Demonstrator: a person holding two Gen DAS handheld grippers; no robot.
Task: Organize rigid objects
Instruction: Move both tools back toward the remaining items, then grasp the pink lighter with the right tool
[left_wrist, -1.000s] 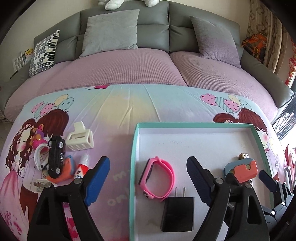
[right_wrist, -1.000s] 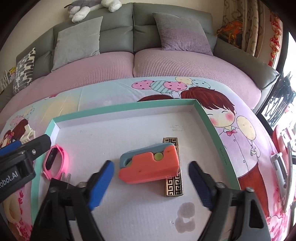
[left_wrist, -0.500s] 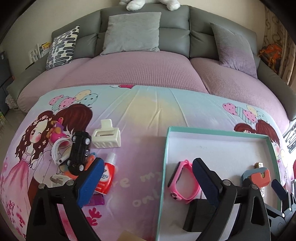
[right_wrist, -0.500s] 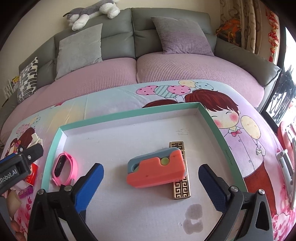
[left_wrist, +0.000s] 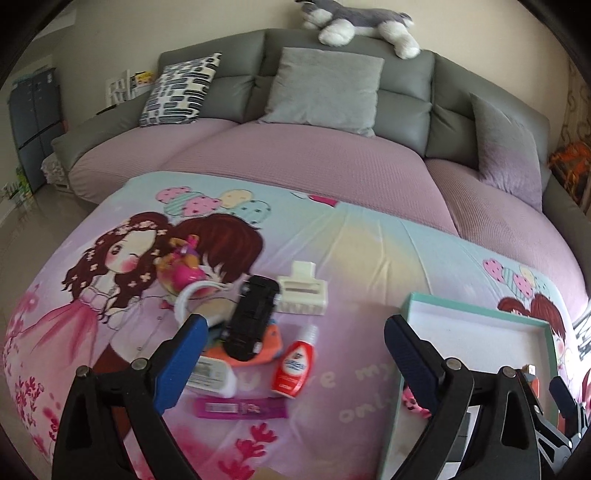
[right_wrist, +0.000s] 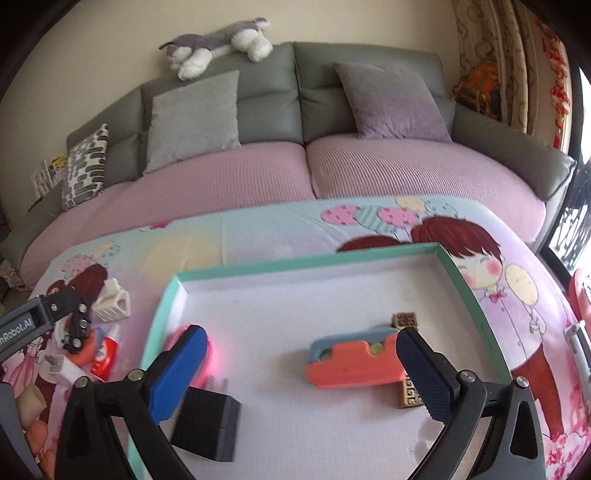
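Note:
A teal-rimmed white tray (right_wrist: 295, 266) lies on the cartoon bedsheet. It holds an orange and blue block (right_wrist: 354, 365), a gold patterned bar (right_wrist: 408, 391), a black charger (right_wrist: 207, 424) and a pink watch band (right_wrist: 212, 354). My right gripper (right_wrist: 299, 373) is open and empty above the tray. My left gripper (left_wrist: 291, 354) is open and empty above a loose pile left of the tray (left_wrist: 476, 314): a black toy car (left_wrist: 253, 317), a red bottle (left_wrist: 295, 363), a white hair clip (left_wrist: 303, 293), a purple strip (left_wrist: 242, 408) and a white charger (left_wrist: 210, 374).
A pink toy (left_wrist: 183, 267) and a white ring (left_wrist: 192, 295) lie at the pile's far left. A grey sofa (left_wrist: 332, 88) with pillows and a plush dog (left_wrist: 354, 22) stands behind. The sheet's edge drops off at the left.
My left gripper has swung left, from over the tray to over the loose pile. My right gripper has drawn back and left, bringing the black charger into its view. Both stayed open.

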